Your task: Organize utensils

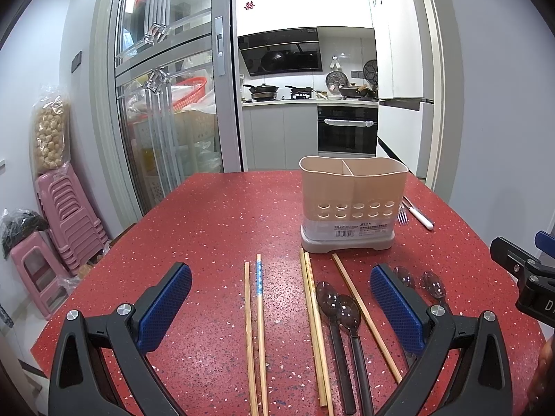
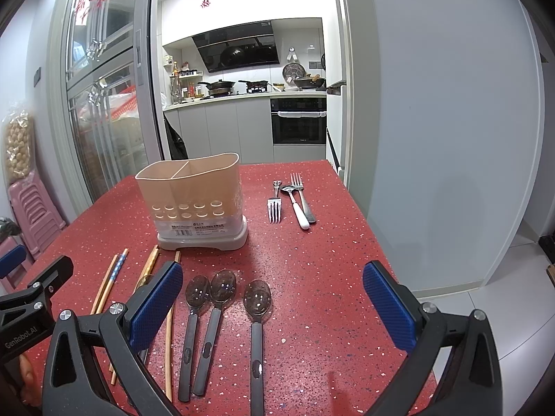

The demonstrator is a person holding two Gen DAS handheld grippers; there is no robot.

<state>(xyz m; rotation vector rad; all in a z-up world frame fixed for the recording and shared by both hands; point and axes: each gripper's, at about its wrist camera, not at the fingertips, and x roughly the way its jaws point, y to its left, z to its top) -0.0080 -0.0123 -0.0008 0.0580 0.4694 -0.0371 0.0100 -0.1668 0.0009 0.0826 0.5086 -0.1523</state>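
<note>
A red speckled table point(image 1: 215, 228) fills the near part of both views. A beige utensil holder point(image 1: 350, 204) with two empty sections stands upright on it. In front of the holder lie wooden chopsticks point(image 1: 251, 332) and dark plastic spoons point(image 2: 222, 315), all flat on the table. Beside the holder lie two metal forks point(image 2: 274, 208) and a white-handled spoon point(image 2: 296, 206). The left gripper point(image 1: 281, 312) is spread wide above the chopsticks and holds nothing. The right gripper point(image 2: 272, 308) is spread wide above the spoons and holds nothing too. Behind the table is a glass sliding door point(image 1: 163, 79). Past it is a kitchen with pans on a stove point(image 2: 239, 88) and a black oven point(image 1: 347, 130). Pink stools point(image 1: 66, 208) are stacked by the wall.
</note>
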